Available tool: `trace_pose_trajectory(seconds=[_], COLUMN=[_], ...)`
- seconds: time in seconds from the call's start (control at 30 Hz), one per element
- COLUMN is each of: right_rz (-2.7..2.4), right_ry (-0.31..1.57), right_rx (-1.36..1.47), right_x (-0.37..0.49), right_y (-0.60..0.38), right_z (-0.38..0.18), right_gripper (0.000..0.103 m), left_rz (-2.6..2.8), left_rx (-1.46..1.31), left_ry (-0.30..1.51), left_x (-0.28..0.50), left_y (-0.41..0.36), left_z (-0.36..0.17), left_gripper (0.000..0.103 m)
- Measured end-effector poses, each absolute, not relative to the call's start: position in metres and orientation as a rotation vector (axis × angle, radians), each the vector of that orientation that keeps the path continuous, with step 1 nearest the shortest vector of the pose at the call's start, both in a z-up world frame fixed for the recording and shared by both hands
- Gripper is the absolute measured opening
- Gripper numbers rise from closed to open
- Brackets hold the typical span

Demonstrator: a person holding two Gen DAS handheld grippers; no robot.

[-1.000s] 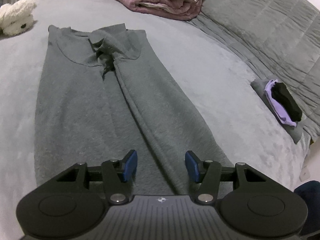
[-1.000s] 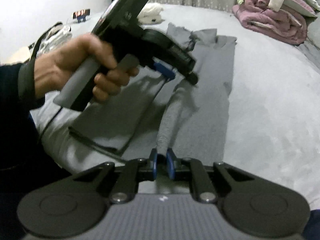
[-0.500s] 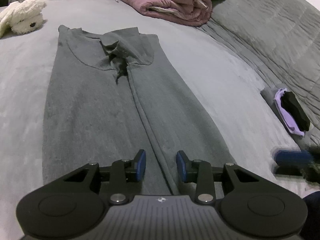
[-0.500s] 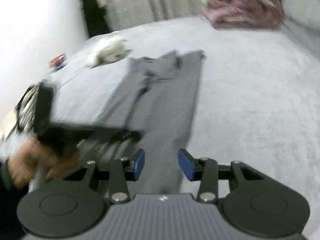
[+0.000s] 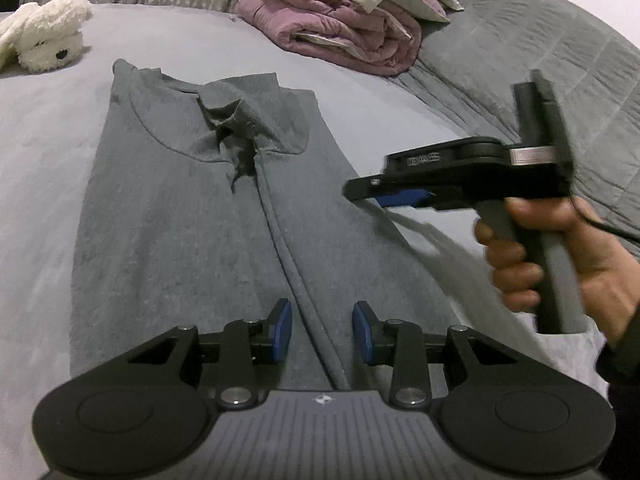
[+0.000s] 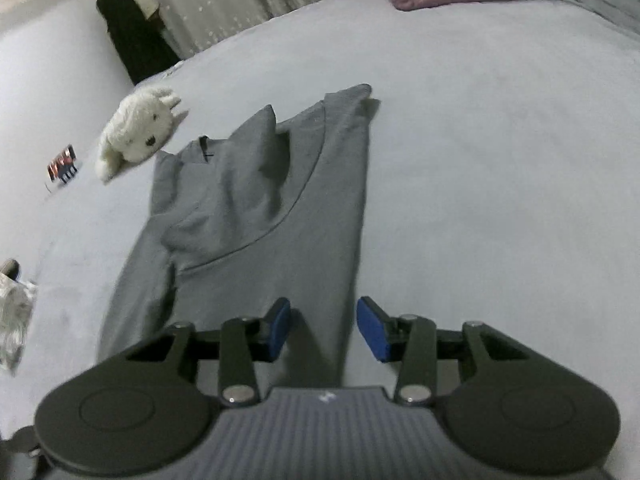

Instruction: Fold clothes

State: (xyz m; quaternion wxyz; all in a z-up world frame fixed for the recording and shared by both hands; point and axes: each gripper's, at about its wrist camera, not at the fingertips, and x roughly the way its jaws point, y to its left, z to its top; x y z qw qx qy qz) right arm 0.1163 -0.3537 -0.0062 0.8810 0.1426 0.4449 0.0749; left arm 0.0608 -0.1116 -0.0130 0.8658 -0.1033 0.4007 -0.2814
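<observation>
On the grey bed cover, the grey shirt lies lengthwise, both sides folded in and meeting at a centre seam, collar end towards the white plush toy. My left gripper hovers over the hem end of that seam, jaws apart, nothing in them. My right gripper hangs over the shirt's edge farther from the toy; its jaws have just been closing, still gapped, no cloth between the pads.

Risks, as I judge them:
- Left pinches only the top flap, so the side fold peels open on lift.
- Right clamps air or a single layer, so the hem comes up skewed.
- Bunched cloth by the collar gets trapped in the next fold.
</observation>
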Motion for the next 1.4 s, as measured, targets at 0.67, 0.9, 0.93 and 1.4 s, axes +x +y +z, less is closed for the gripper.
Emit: trace_pose_trajectory(seconds=[0.67, 0.9, 0.93, 1.4], right_rz=[0.175, 0.139, 0.136, 0.113], right_ry=[0.811, 0.847, 0.851, 0.745], right_rx=[0.291, 0.230, 0.216, 0.283], right_x=[0.165, 0.224, 0.226, 0.240], right_y=[-0.364, -0.361, -0.360, -0.377], right_z=[-0.002, -0.015, -0.016, -0.014], right_gripper=[0.046, 0.007, 0.007, 0.063], left_rz=[-0.601, -0.594, -0.592, -0.594], left_rx=[-0.237, -0.215, -0.220, -0.209], left_ry=[0.832, 0.820, 0.823, 0.827], left_x=[0.065, 0.067, 0.068, 0.069], left_y=[-0.105, -0.102, -0.101, -0.097], left_z=[-0.010, -0.008, -0.009, -0.009], left_gripper=[0.034, 0.034, 0.034, 0.034])
